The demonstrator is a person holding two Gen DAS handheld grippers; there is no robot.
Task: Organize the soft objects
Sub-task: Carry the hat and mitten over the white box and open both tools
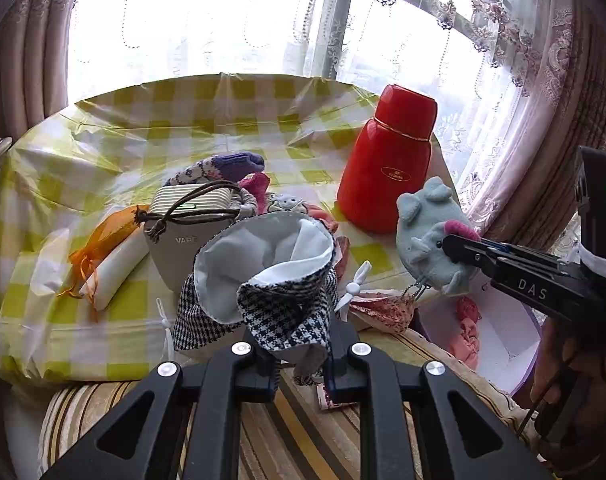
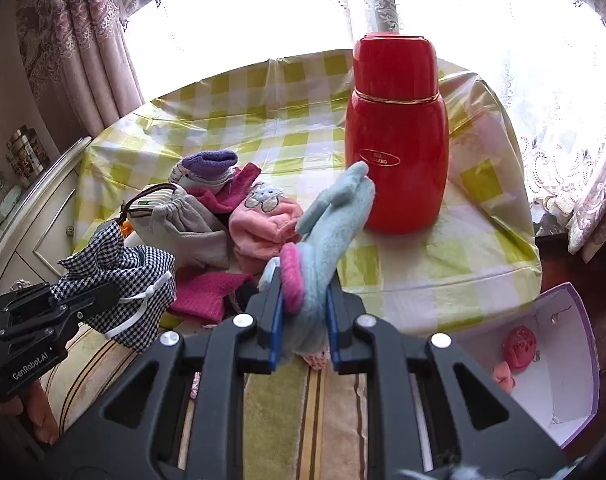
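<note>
Where my left wrist camera looks down its own fingers, the left gripper (image 1: 299,350) is clamped on the near edge of a black-and-white houndstooth drawstring pouch with a white lining (image 1: 263,272), jaws nearly together with the cloth between them. The pouch stands with its open mouth facing up and away from me; its lower part is cut off behind the fingers. Behind it, a grey pouch printed VAPE (image 1: 175,248) is half hidden, and the pile of knitted socks (image 1: 227,168) beyond shows only in scraps. At the right, the right gripper (image 1: 449,242) reaches in from the edge, pinching a pale blue plush mouse toy with pink ears (image 1: 427,232) lifted clear of the yellow-checked plastic tablecloth (image 1: 103,140), beside a tall red thermos flask (image 1: 387,160). A white open box with a purple rim (image 1: 507,332) sits below it, partly covered by the gripper.

Through my right wrist camera, the right gripper (image 2: 303,320) has its blue pads pressed on the plush mouse (image 2: 331,216), whose long axis runs straight out from the jaws toward the flask (image 2: 399,132). Its face I cannot see; the lower end is hidden between the fingers. At the left, the left gripper (image 2: 99,300) holds the houndstooth pouch (image 2: 119,272) up, its tips buried in the cloth. The box (image 2: 575,360) is clipped by the edge of the view.
</note>
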